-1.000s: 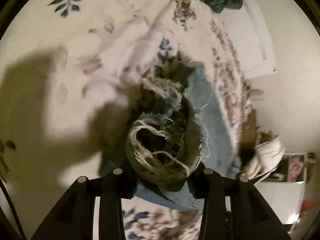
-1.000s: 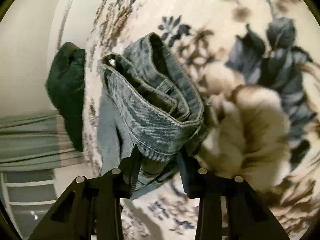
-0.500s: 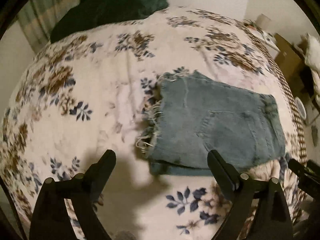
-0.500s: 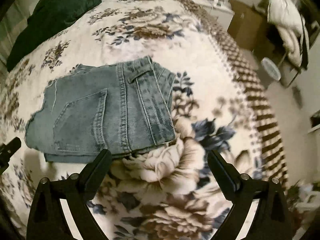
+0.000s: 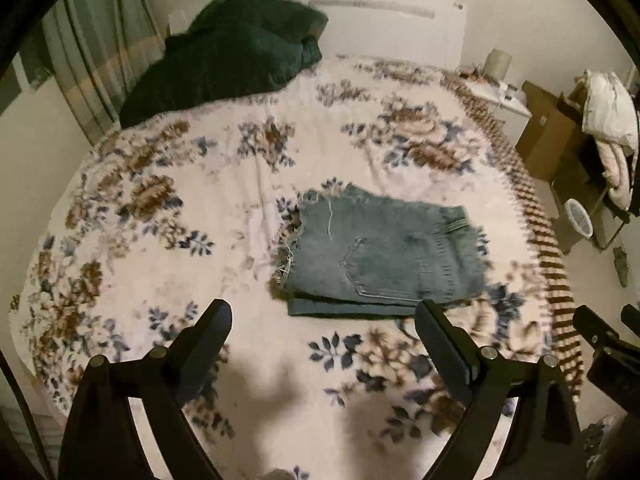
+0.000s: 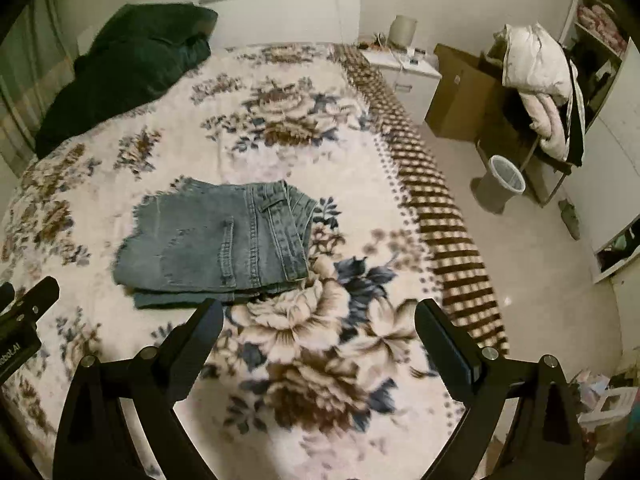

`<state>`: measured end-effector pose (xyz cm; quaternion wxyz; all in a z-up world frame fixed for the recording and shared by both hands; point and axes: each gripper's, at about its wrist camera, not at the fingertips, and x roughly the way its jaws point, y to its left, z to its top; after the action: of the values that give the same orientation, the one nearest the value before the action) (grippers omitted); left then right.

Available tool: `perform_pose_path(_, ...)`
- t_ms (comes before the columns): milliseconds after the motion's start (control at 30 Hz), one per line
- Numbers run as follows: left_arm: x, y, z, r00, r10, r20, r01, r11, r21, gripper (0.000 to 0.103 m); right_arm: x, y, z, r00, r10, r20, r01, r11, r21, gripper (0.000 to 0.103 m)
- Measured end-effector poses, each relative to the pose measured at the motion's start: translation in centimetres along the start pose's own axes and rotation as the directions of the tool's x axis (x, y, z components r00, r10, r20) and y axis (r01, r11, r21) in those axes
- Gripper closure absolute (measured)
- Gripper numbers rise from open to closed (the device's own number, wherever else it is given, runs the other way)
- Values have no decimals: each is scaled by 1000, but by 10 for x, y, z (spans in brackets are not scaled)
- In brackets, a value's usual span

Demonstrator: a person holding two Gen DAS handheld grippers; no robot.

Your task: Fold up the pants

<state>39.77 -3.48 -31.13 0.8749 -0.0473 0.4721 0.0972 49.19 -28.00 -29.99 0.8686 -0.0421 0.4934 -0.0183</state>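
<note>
The jeans (image 5: 384, 256) sit folded into a flat stack on the floral blanket (image 5: 200, 184), just ahead of the left gripper (image 5: 323, 330) and ahead and to the left of the right gripper (image 6: 319, 330). Both grippers have their jaws spread wide with nothing in them, hanging above the blanket, clear of the denim.

The denim pants (image 5: 384, 258) lie folded into a compact rectangle on the floral blanket (image 5: 192, 240), back pocket up, frayed hems to the left. The left gripper (image 5: 322, 322) hangs above the blanket, fingers spread wide, holding nothing. A dark green pillow (image 5: 224, 60) sits near the headboard.
</note>
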Motion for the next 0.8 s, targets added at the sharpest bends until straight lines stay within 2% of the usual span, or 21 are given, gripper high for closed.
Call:
perform_pose_path(267,-164,-2,-18,994,19,108,-18,1000,-9,9,-165,-27,-26,993,37,108,-30,998,-61,5)
perform_pose_path(467,-266,6,-35,988,17,150,-15,1000,-11,9,-290,-41,-52,984,51,169,-39,997,-72,5)
perform_pose_path(633,-330,15,-48,980,5,198,-3,1000,-14,9,-391,-48,-79,967,83,240,-68,995,-70,5)
perform_pose_path(800,-376,24,-62,973,-19,231,21,1000,-8,9,-466,-47,-107,949,97,299,-78,994,-77,5)
